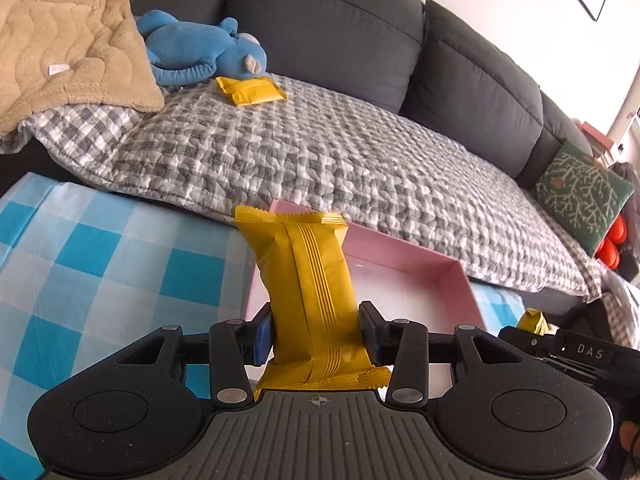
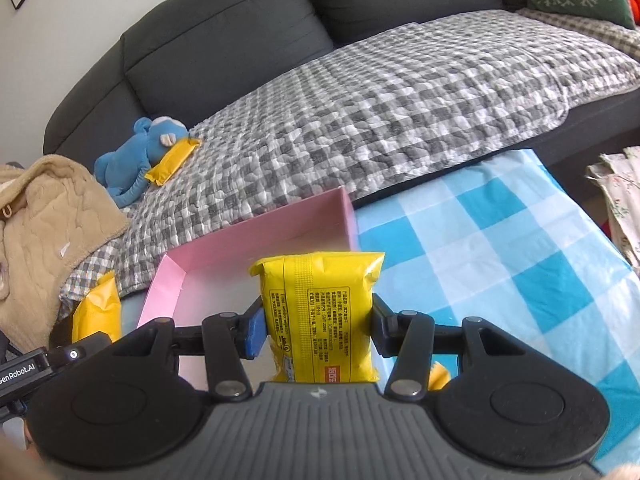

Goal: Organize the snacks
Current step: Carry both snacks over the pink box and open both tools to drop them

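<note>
My left gripper [image 1: 316, 330] is shut on a yellow snack packet [image 1: 308, 276] and holds it upright above the near left edge of a shallow pink box [image 1: 448, 280]. My right gripper [image 2: 318, 332] is shut on another yellow snack packet [image 2: 320, 312] with printed text, held over the pink box [image 2: 256, 240], which looks empty. A third yellow packet [image 1: 250, 90] lies on the sofa quilt beside a blue plush toy [image 1: 200, 50]; it also shows in the right wrist view [image 2: 174, 160]. The left gripper's packet [image 2: 96, 312] shows at the left of the right wrist view.
The pink box sits on a blue checked cloth [image 1: 100, 272] in front of a dark sofa [image 1: 340, 32] covered by a grey checked quilt [image 1: 320, 152]. A beige blanket [image 1: 60, 48] lies at the left. A green cushion [image 1: 580, 196] is at the far right.
</note>
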